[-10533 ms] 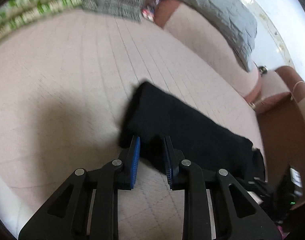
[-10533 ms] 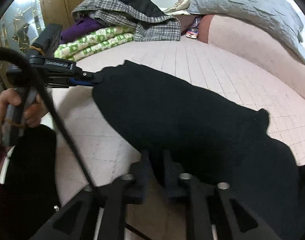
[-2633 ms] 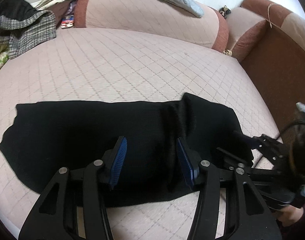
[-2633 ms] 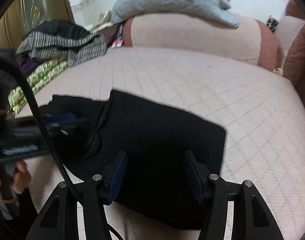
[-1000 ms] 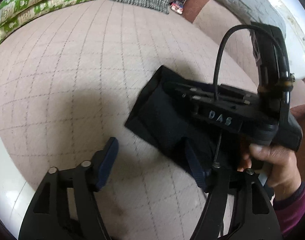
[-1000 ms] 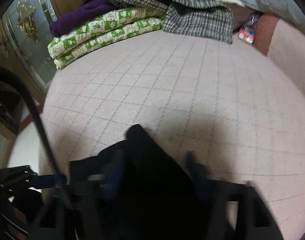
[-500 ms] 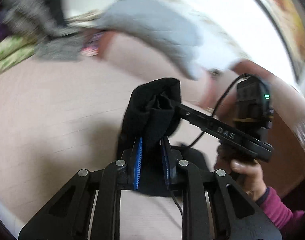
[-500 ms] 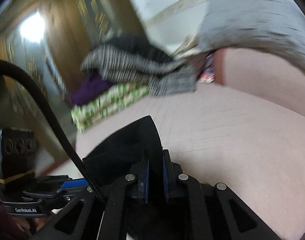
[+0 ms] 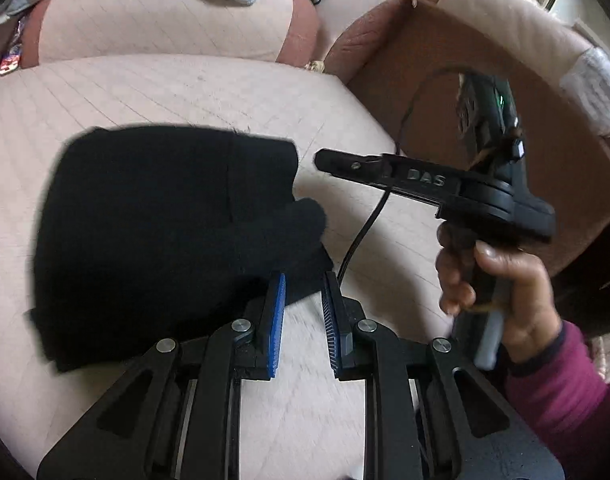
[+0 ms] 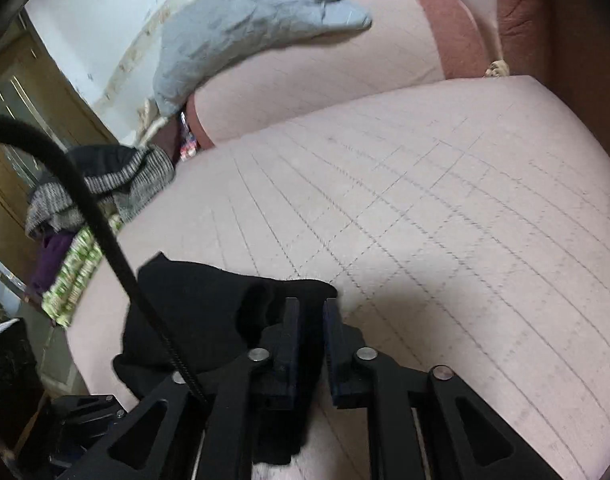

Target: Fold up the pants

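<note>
The black pants (image 9: 153,216) lie folded in a broad block on the pink quilted cushion (image 9: 153,92). My left gripper (image 9: 303,300) is at their near right corner, and its blue pads pinch that thick corner at the tips. My right gripper (image 9: 325,160), held by a hand (image 9: 493,280), shows side-on with its tip just right of the pants' far right corner, apart from it. In the right wrist view my right gripper (image 10: 309,306) has its jaws opening, and the pants (image 10: 201,308) lie under and to the left of the fingers with no pad pressing on them.
A grey pillow (image 10: 245,28) rests on the pink backrest (image 9: 157,28). A brown armrest (image 9: 445,60) rises at the right. A pile of clothes (image 10: 97,184) and a green patterned blanket (image 10: 81,264) sit at the cushion's left end. A black cable (image 10: 89,200) crosses that view.
Half a second ago both grippers held the bunched pants up off the cushion. Now the pants lie flat and folded, and the right gripper has let go with its jaws parted.
</note>
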`<state>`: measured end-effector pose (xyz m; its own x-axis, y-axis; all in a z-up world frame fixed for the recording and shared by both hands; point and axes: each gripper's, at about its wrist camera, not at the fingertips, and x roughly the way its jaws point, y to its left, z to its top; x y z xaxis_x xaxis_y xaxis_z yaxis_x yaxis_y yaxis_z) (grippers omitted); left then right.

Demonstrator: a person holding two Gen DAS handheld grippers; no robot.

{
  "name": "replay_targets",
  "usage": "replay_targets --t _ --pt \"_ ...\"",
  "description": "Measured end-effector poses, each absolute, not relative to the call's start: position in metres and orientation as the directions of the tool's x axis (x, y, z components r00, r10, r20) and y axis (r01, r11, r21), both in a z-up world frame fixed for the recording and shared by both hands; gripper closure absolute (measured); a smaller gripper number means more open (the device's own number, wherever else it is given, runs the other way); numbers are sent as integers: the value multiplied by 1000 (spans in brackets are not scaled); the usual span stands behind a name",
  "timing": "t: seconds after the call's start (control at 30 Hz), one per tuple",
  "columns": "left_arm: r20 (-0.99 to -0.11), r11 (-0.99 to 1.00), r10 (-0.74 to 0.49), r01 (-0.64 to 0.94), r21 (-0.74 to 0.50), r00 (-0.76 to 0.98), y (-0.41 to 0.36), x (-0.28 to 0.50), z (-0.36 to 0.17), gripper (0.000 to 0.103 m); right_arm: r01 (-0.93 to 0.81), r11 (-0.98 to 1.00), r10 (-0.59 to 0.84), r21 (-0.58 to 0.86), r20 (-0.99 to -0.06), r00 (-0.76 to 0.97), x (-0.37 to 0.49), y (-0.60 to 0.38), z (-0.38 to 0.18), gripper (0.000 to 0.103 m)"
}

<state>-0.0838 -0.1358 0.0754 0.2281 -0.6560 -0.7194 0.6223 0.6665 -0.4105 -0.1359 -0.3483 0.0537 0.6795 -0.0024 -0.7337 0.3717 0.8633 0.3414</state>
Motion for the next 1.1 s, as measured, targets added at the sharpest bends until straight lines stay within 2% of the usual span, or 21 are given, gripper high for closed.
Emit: replay_targets --t 0.03,0.1,0.13,0.17,0.2,0.27,0.33,0.37,0.4,0.43,0.47,0.5,0.7,0.77,0.83,0.9,0.97,1.0,1.1 --pt "-711 670 -657 626 -399 250 -126 -85 85 85 355 858 16 370 -711 703 -142 -345 60 50" --pt "-691 694 -646 626 -356 324 -104 -84 107 84 299 849 76 436 -661 747 -151 -337 68 39" --pt "-684 708 -637 621 -336 356 -96 -83 113 76 277 844 109 459 -653 749 -151 -331 69 39" --pt "-681 732 -614 609 -304 399 -89 -80 119 63 269 842 127 467 -656 744 -149 -327 68 39" --pt "-678 766 -578 588 -260 454 -82 -72 121 57 266 842 140 468 -668 731 -145 -322 65 39" --pt "-685 815 -518 540 -212 513 -76 -55 116 54 273 857 140 437 -707 693 -130 -311 55 39" --pt "-716 828 -500 509 -233 486 -74 -41 98 54 283 877 121 388 -748 652 -116 -300 46 39" --pt "-727 832 -495 500 -240 475 -77 -38 90 54 289 883 110 369 -763 637 -111 -299 40 40" --pt "-742 834 -491 491 -251 456 -81 -36 79 54 307 887 90 344 -782 616 -105 -298 32 52" --pt "-751 833 -491 490 -255 443 -84 -35 70 54 316 887 75 336 -781 620 -101 -296 27 77" --pt "-768 830 -489 493 -263 414 -89 -41 58 54 317 889 61 330 -772 632 -101 -295 27 85" --pt "-775 825 -491 497 -268 398 -93 -41 54 54 303 889 74 343 -760 645 -102 -295 27 97" --pt "-736 775 -554 564 -285 389 -119 -58 69 54 284 915 -1 285 -705 710 -126 -298 74 98" --pt "-742 767 -557 573 -289 373 -126 -60 66 54 325 921 -63 214 -742 668 -124 -300 68 98" --pt "-773 776 -526 572 -267 353 -137 -60 54 54 353 917 -67 185 -801 595 -115 -302 43 98" --pt "-784 782 -512 569 -257 350 -138 -60 50 54 376 906 -76 196 -798 598 -118 -306 38 97" --pt "-770 782 -521 568 -258 368 -133 -61 61 54 392 895 -84 211 -786 613 -123 -308 50 88" --pt "-768 786 -518 563 -254 377 -129 -62 65 54 405 896 -120 179 -782 612 -129 -309 58 80" --pt "-748 815 -495 535 -222 443 -115 -58 82 54 376 918 -158 128 -751 641 -133 -295 84 79"
